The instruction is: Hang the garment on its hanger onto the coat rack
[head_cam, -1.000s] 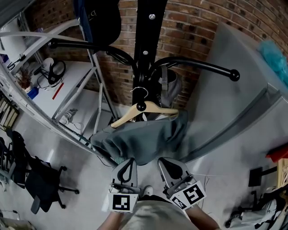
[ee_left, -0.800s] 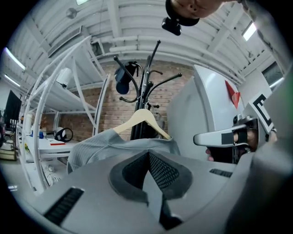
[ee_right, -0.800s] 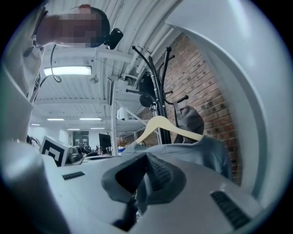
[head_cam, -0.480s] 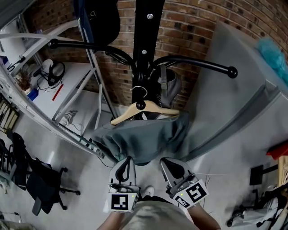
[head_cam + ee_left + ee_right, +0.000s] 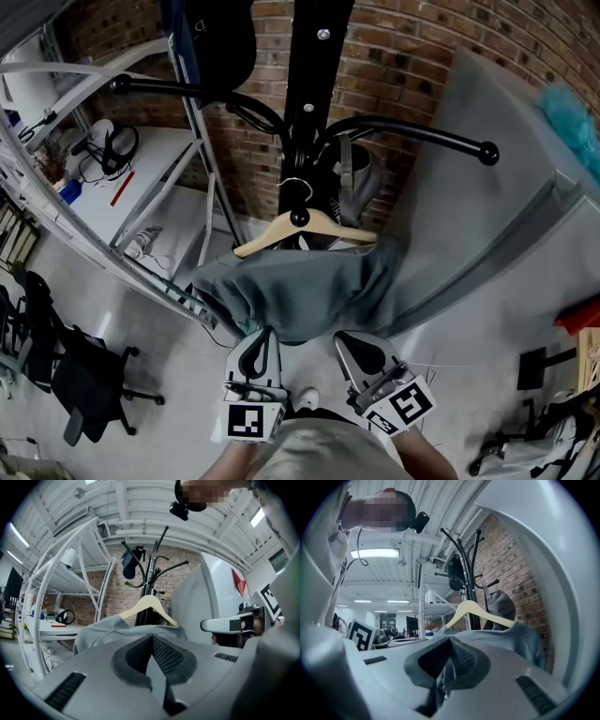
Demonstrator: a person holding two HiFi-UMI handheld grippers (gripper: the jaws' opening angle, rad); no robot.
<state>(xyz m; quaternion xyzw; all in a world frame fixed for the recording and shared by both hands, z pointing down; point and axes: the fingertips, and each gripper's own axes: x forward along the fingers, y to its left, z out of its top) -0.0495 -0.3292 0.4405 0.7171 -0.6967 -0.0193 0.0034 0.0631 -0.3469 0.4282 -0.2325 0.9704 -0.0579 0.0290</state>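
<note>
A grey garment (image 5: 295,291) hangs on a wooden hanger (image 5: 305,228) in front of the black coat rack pole (image 5: 314,84). The hanger's metal hook (image 5: 294,187) sits close against the pole; whether it rests on a peg I cannot tell. My left gripper (image 5: 262,342) is shut on the garment's lower edge, and my right gripper (image 5: 361,349) is shut on the same edge beside it. In the left gripper view the hanger (image 5: 150,604) and garment (image 5: 108,627) rise beyond the closed jaws. The right gripper view shows grey cloth (image 5: 443,670) pinched between the jaws, with the hanger (image 5: 473,609) above.
The rack's curved arms reach left (image 5: 120,86) and right to a ball end (image 5: 487,153). A black bag (image 5: 220,42) and a grey cap (image 5: 354,183) hang on it. A brick wall stands behind, white shelving (image 5: 141,197) at left, a grey panel (image 5: 478,225) at right.
Hardly anything differs. The hanger and garment stay by the pole, shifted only slightly in the view. Both grippers remain shut at the garment's lower edge.
</note>
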